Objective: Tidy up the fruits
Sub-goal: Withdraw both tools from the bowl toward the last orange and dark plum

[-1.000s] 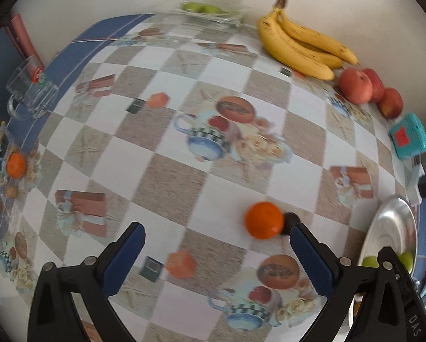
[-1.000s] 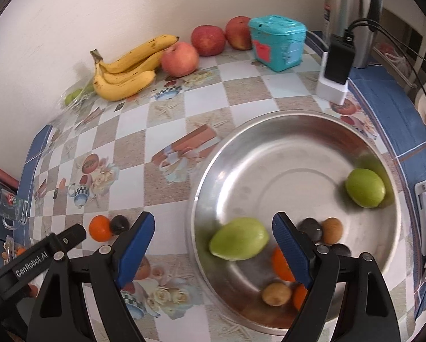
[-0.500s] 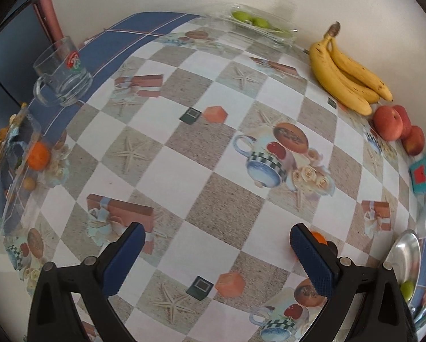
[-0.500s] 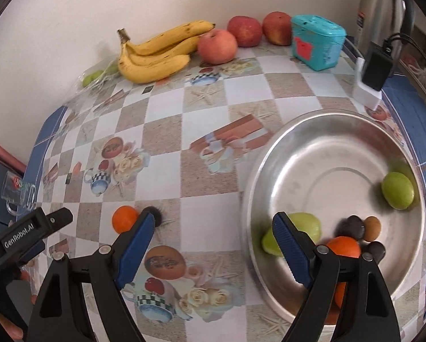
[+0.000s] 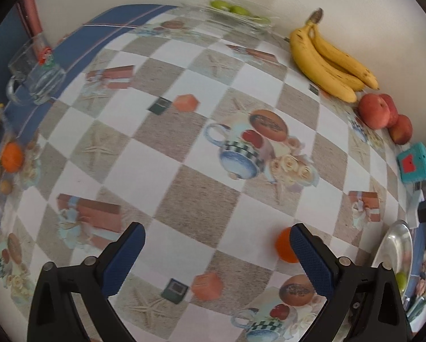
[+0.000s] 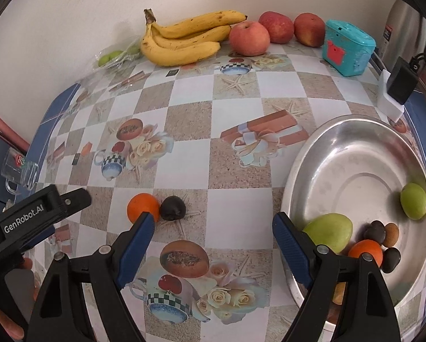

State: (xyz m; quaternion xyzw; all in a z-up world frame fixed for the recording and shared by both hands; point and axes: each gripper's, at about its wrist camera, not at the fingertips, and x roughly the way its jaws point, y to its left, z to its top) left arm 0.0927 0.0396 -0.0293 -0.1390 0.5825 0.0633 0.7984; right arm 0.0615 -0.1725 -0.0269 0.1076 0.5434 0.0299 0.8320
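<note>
- Left gripper (image 5: 217, 252): jaws wide apart, empty, low in its frame, pointing steeply down.
- Right gripper (image 6: 214, 240): jaws wide apart, empty, angled downward.

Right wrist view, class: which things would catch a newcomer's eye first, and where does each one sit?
The bunch of bananas lies against the back wall, with three red apples in a row beside it. A large steel bowl fills the right side, holding green fruits, an orange and small dark and brown pieces. On the checked tablecloth a lone orange touches a small dark fruit, just beyond the open right gripper.
</note>
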